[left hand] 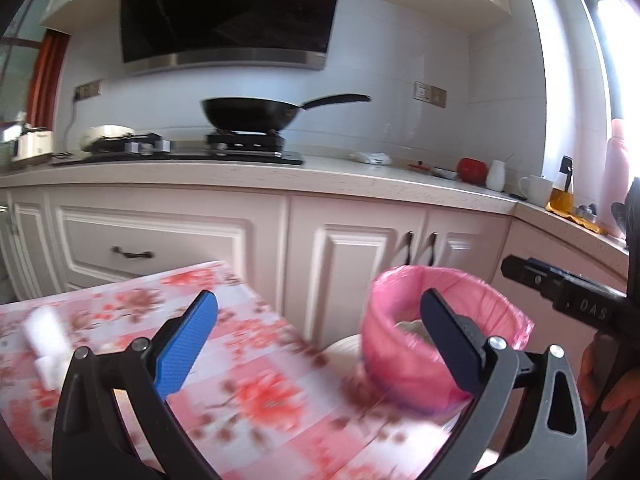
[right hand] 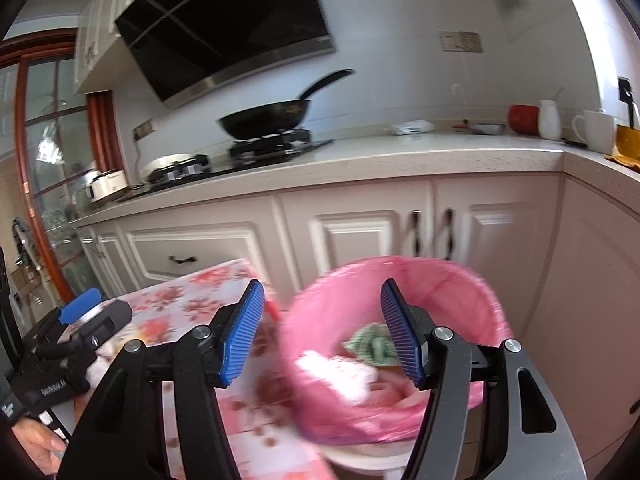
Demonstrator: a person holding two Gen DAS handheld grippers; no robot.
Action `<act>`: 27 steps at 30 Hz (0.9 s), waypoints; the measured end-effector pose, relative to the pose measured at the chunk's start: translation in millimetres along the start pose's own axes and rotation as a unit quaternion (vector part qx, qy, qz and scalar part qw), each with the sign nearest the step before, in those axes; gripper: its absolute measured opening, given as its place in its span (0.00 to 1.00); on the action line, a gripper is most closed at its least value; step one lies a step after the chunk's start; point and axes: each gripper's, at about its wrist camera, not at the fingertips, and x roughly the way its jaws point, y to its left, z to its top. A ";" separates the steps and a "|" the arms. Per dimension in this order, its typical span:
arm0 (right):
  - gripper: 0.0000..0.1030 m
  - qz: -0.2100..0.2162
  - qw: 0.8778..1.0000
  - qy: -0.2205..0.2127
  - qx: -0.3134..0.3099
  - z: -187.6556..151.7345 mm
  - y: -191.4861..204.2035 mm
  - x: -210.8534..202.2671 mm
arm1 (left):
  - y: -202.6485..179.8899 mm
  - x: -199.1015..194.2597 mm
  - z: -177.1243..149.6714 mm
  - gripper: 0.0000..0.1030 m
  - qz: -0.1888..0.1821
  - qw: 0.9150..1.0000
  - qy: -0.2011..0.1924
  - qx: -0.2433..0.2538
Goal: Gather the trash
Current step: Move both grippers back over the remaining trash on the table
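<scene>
Left gripper (left hand: 318,332): jaws wide, nothing between them, above the floral table (left hand: 248,380).
Right gripper (right hand: 322,332): jaws apart, empty, over the bin's near rim.
Bin (right hand: 460,292): pink-lined, beside the table's edge.
Trash (right hand: 340,372): white and green scraps inside the bin.

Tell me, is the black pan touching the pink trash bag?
Apart. The left wrist view shows the black pan up on the stove, while the pink trash bag sits far below, beside the flowered table, with cabinet doors between.
</scene>
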 end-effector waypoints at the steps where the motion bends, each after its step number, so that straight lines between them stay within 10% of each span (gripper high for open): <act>1: 0.60 0.008 1.000 -0.001 -0.001 -2.3 12.0 -1.9 | 8.3 -12.9 -3.6 0.95 0.009 1.000 -0.001 0.003; 27: 0.66 0.163 0.973 0.128 -0.097 -100.4 247.7 50.8 | 199.3 -184.8 -83.5 0.95 0.220 0.973 0.009 -0.063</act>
